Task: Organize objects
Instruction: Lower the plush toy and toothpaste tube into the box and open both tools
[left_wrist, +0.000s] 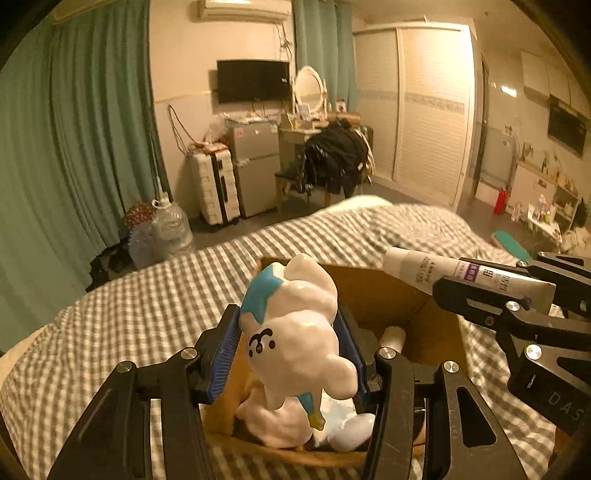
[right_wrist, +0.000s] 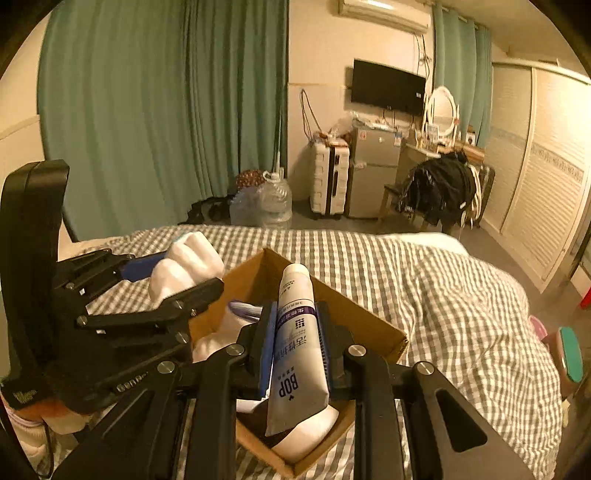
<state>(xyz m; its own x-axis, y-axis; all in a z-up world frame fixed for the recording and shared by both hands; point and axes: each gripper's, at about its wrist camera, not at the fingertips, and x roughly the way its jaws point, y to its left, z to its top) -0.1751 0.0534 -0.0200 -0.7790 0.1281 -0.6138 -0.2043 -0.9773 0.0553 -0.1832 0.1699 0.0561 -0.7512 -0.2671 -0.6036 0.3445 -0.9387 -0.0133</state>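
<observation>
I have the left gripper (left_wrist: 291, 343) clamped on the white figurine (left_wrist: 295, 325) and the right gripper (right_wrist: 295, 343) grasping the tube (right_wrist: 295, 339), both poised over the cardboard box (right_wrist: 384, 332) for dropping in.

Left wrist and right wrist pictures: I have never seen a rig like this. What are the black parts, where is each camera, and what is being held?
There is no robot here. A person holds a black two-finger tool in each hand, and each tool has a wide-angle camera looking forward along its fingers, which bends the room's edges.

The left wrist picture looks over the left claw, shut on a white figurine with a blue star. The right claw enters from the right.

The right wrist picture looks over the right claw, shut on a white tube.

Both are held over an open cardboard box on a checked bedspread. More white items already lie in the box; I cannot identify them.
</observation>
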